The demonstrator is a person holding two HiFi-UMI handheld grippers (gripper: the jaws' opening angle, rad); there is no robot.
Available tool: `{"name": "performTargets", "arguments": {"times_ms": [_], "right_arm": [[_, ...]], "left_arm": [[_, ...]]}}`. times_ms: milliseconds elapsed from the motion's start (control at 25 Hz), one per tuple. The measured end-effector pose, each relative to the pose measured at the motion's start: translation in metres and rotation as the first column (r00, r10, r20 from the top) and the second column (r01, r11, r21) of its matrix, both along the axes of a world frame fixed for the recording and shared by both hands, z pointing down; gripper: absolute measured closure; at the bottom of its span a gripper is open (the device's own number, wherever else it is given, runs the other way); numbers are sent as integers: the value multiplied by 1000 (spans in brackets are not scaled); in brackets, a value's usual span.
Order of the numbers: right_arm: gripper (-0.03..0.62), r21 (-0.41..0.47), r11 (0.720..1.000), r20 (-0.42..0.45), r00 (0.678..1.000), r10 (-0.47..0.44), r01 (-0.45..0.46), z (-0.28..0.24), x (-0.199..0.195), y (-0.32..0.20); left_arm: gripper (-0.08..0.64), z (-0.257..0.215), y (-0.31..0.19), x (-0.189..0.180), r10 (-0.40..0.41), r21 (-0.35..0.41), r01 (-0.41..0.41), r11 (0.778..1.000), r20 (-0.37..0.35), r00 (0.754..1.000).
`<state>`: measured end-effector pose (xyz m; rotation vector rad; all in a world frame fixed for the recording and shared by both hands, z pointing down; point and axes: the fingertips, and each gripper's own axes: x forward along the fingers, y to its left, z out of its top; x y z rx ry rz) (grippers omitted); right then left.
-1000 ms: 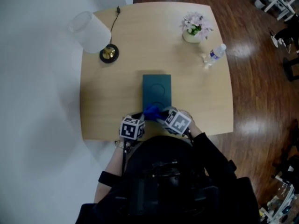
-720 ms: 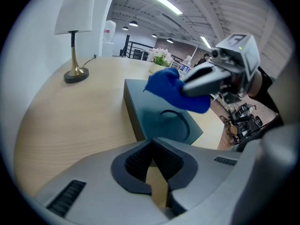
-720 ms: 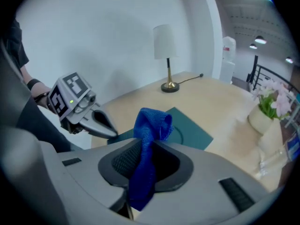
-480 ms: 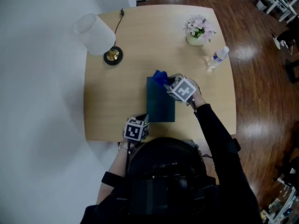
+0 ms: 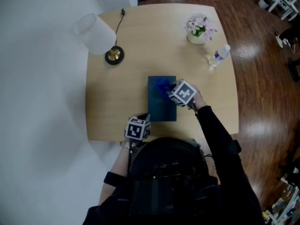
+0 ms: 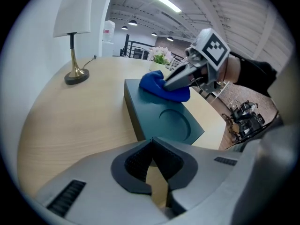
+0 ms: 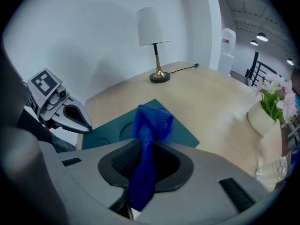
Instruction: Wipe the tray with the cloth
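Bunched blue cloth (image 5: 161, 84), now farther up rectangular tray (image 5: 160, 110)

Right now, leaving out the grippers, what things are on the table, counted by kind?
Lamp: 1
Flower pot: 1
Water bottle: 1
Tray: 1
Blue cloth: 1
Total: 5

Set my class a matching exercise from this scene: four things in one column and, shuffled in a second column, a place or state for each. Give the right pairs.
Things
1. cloth
2. tray
3. lamp
4. bottle

Places or states
A. stands close to the flowers
B. pinched in the right gripper
C. at the far left corner of the table
D. dark green, flat on the middle of the table

Pairs: 1-B, 2-D, 3-C, 4-A
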<state>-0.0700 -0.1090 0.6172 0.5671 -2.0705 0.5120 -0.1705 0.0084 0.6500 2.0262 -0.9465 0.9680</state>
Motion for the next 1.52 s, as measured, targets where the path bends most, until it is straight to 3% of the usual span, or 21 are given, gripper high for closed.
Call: {"name": "performTargets", "arguments": {"times_ms": [360, 640, 800, 1000, 1120, 1280, 1520], "right_arm": [[511, -90, 989, 115, 988, -105, 116, -5, -25, 122], [511, -112, 991, 200, 979, -50, 73, -11, -23, 151], [511, -47, 991, 227, 965, 134, -126, -22, 18, 97], [511, 17, 936, 264, 905, 335, -352, -34, 70, 22], [509, 27, 909, 278, 877, 392, -415, -33, 82, 3], [511, 17, 869, 306, 830, 467, -495, -30, 96, -17], [511, -14, 844, 302, 802, 515, -537, -16, 109, -33]], "left_arm": [[551, -8, -1, 3, 10, 12, -10, 1000, -8, 1000], [551, -4, -2, 0, 17, 18, -17, 1000, 12, 1000], [551, -6, -2, 0, 18, 14, -18, 1000, 17, 1000], [552, -6, -1, -1, -1, -2, 1, 1000, 12, 1000], [557, -23, -10, 0, 19, 39, -19, 999, 10, 1000], [557, -64, -51, 27, 59, 141, -51, 989, -51, 997], [558, -56, -105, 79, 146, 110, -138, 984, -59, 988]]}}
